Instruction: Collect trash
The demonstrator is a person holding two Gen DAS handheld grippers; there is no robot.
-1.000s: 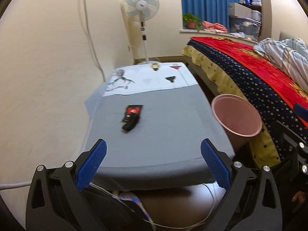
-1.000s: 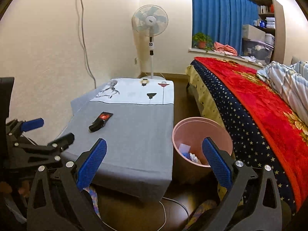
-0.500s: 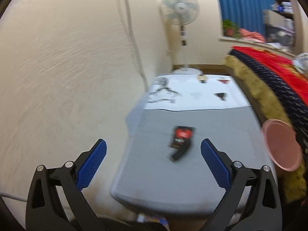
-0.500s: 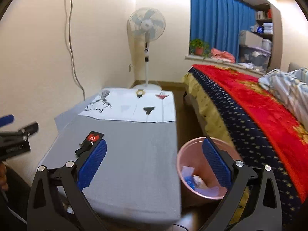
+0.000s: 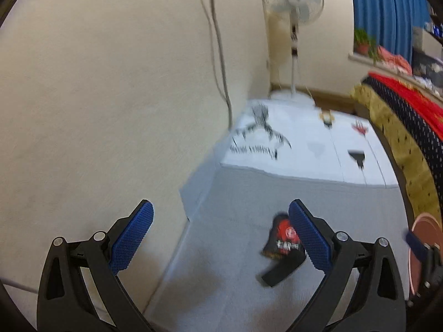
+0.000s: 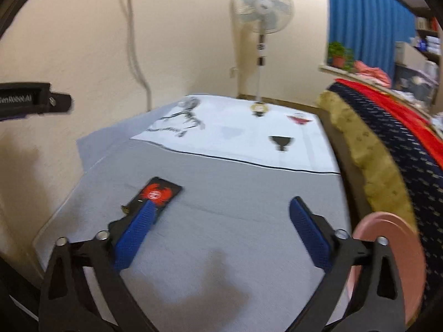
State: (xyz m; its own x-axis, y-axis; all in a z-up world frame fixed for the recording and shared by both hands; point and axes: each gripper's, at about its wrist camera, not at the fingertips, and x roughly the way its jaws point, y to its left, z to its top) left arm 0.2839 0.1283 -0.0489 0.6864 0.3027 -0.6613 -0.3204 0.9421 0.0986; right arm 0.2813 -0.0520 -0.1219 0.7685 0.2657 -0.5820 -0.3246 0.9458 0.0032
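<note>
A cream wall [image 6: 180, 41] with a hanging cable [image 6: 133, 41] stands behind the grey-covered bench [image 6: 235, 193]. A white pedestal fan [image 6: 261, 13] stands in the corner near blue curtains [image 6: 368, 19]. On the right is a bed [image 6: 393, 127] with a red and navy cover.

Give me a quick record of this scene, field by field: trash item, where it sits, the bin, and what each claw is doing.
trash: black wrapper with a red emblem
location: flat on the grey-covered table, near its left edge
bin: pink bin off the table's right side, beside the bed
left claw: open, empty, above the table
right claw: open, empty, above the table
background: standing fan, blue curtain
</note>
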